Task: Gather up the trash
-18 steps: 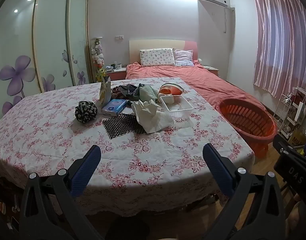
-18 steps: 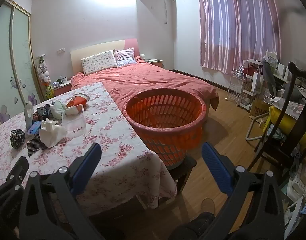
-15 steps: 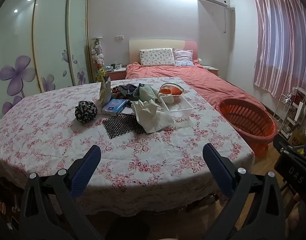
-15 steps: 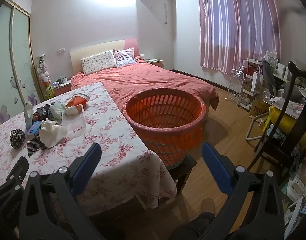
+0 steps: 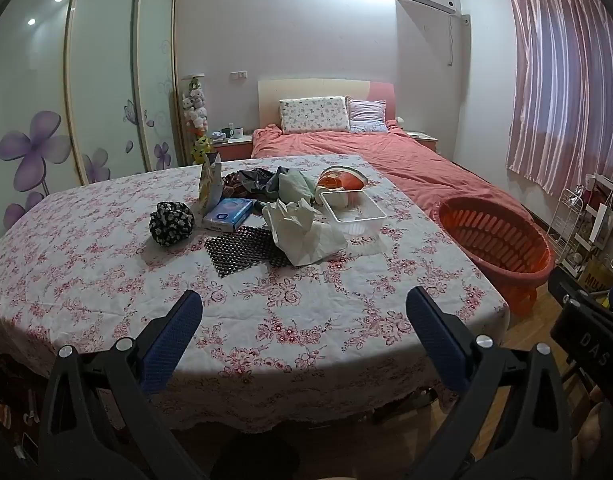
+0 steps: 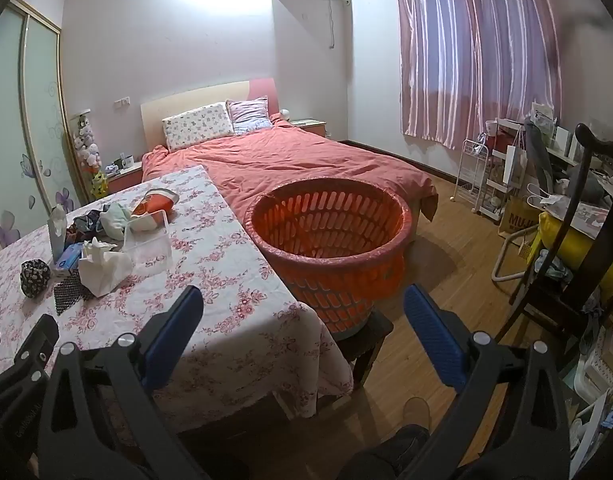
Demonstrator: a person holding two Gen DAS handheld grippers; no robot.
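Observation:
A floral-clothed table [image 5: 106,280] holds a cluster of items: a crumpled white paper [image 5: 302,228], a clear plastic tray [image 5: 352,210], a black mesh mat [image 5: 242,250], a blue tissue pack [image 5: 228,214], a black floral ball [image 5: 171,223], an orange-white wrapper [image 5: 342,178] and crumpled cloth [image 5: 274,184]. An orange slatted basket [image 6: 330,240] stands on a stool right of the table. My left gripper [image 5: 304,320] is open and empty over the table's near edge. My right gripper [image 6: 302,320] is open and empty, before the basket.
A bed with a salmon cover [image 6: 298,160] lies behind the table and basket. Sliding wardrobe doors [image 5: 86,80] line the left wall. A dark chair [image 6: 566,260], wire racks [image 6: 494,176] and clutter stand at the right over wooden floor [image 6: 446,264].

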